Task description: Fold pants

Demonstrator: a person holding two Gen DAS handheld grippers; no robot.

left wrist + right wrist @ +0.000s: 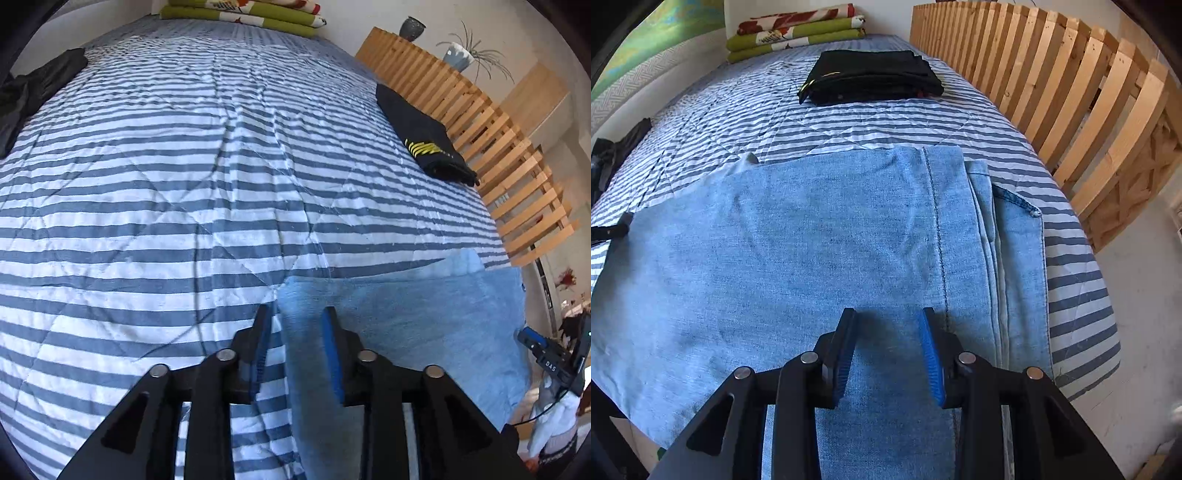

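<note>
- Light-blue pants (812,240) lie flat at the bed's (147,184) near edge.
- Left claw (295,321): part open, straddling the pants' left edge, gripping nothing.
- Right claw (888,321): part open, empty, directly above the denim beside the seam.

White letters "DAS" stand on the black body of the right gripper (550,363) (at four o'clock, left wrist view).

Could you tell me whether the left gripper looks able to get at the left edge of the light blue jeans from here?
Probably yes: the left gripper is open astride the jeans' edge, with nothing between.
</note>
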